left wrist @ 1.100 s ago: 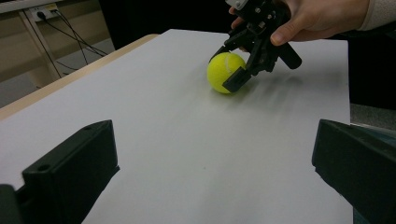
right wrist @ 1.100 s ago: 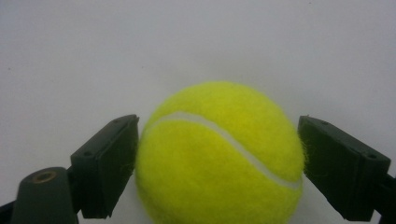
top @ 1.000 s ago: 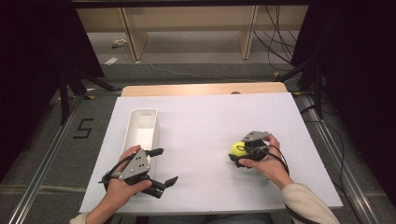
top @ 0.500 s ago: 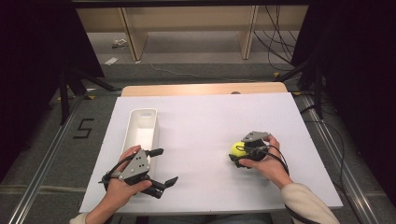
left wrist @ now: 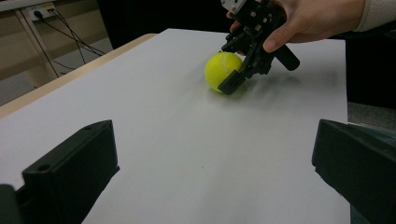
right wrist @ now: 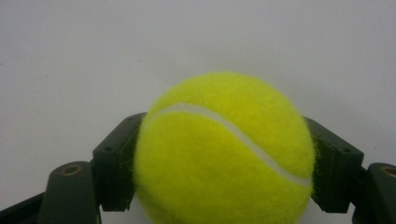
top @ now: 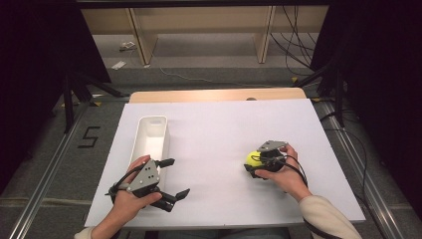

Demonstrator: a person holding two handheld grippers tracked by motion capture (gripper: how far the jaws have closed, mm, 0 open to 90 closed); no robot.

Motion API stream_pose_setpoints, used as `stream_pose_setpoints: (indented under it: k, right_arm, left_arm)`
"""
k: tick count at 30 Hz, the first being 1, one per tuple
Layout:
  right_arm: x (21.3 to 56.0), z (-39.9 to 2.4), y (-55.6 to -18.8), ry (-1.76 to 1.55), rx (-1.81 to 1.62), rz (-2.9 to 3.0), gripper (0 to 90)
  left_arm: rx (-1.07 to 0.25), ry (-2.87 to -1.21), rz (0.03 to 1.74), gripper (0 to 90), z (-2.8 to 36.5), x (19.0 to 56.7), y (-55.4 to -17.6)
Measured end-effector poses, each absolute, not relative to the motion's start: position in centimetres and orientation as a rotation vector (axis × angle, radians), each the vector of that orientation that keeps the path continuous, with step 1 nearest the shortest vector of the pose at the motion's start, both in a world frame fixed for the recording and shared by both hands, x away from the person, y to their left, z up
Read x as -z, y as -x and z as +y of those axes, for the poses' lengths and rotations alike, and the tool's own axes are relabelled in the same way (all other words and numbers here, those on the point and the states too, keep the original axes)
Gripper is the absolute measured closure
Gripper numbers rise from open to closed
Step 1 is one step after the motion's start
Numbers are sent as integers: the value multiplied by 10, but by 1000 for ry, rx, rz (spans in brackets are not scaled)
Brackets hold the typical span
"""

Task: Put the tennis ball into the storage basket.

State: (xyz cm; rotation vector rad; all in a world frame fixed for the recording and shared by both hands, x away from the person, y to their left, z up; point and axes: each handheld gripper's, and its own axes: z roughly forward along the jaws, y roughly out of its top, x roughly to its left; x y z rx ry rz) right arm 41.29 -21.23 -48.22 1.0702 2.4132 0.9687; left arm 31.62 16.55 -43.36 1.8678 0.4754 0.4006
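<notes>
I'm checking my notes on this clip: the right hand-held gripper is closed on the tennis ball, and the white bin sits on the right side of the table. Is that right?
Not quite. The white bin sits on the left side of the table, as the high view shows. The rest holds: the right hand-held gripper is closed on the tennis ball, its jaws pressed against both sides of it.

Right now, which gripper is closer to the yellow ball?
Right. The right gripper has its jaws on both sides of the ball. The left gripper is open, far across the table.
</notes>
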Motion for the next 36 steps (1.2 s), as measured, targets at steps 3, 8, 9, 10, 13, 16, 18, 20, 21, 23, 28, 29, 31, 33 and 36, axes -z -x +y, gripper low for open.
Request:
stream_pose_setpoints:
  k: [3, 8, 9, 10, 13, 16, 18, 20, 21, 23, 28, 29, 31, 33, 36]
  right_arm:
    - [482, -212, -413, -1072, -972, 2413, 255]
    - [482, -212, -413, -1076, -975, 2411, 257]
    - [482, -212, -413, -1070, -976, 2410, 257]
    - [482, -212, -413, -1070, -976, 2410, 257]
    - [481, -212, -412, -1076, -982, 2407, 258]
    - [479, -212, -412, -1077, -989, 2401, 258]
    - [478, -213, -412, -1074, -995, 2394, 258]
    - [477, -213, -412, -1074, -1000, 2390, 258]
    - [476, -213, -412, -1076, -1009, 2381, 258]
    - [474, -214, -412, -1076, -1024, 2369, 258]
    - [472, -215, -413, -1074, -1036, 2353, 258]
    - [471, -215, -413, -1078, -1040, 2347, 258]
    - [471, -215, -413, -1079, -1044, 2343, 258]
    - [470, -216, -413, -1076, -1042, 2333, 259]
    - [466, -217, -413, -1074, -1065, 2306, 262]
  left_arm:
    - [-400, -1869, 475, 0, 165, 434, -316]
    - [-401, -1869, 474, 0, 165, 434, -316]
    - [-401, -1869, 474, 0, 165, 434, -316]
    - [-401, -1869, 474, 0, 165, 434, -316]
    - [-401, -1870, 473, 0, 165, 434, -316]
    - [-400, -1871, 473, 0, 165, 434, -316]
    - [-399, -1870, 473, 0, 165, 434, -316]
    - [-400, -1870, 473, 0, 165, 434, -316]
    - [-400, -1870, 473, 0, 165, 434, -316]
    - [-400, -1870, 472, 0, 165, 434, -316]
    - [-399, -1870, 471, 0, 166, 434, -316]
    - [-399, -1870, 471, 0, 166, 434, -316]
    - [-399, -1869, 473, 0, 166, 434, -316]
    - [-399, -1869, 472, 0, 166, 434, -316]
    - [-398, -1868, 472, 0, 166, 434, -316]
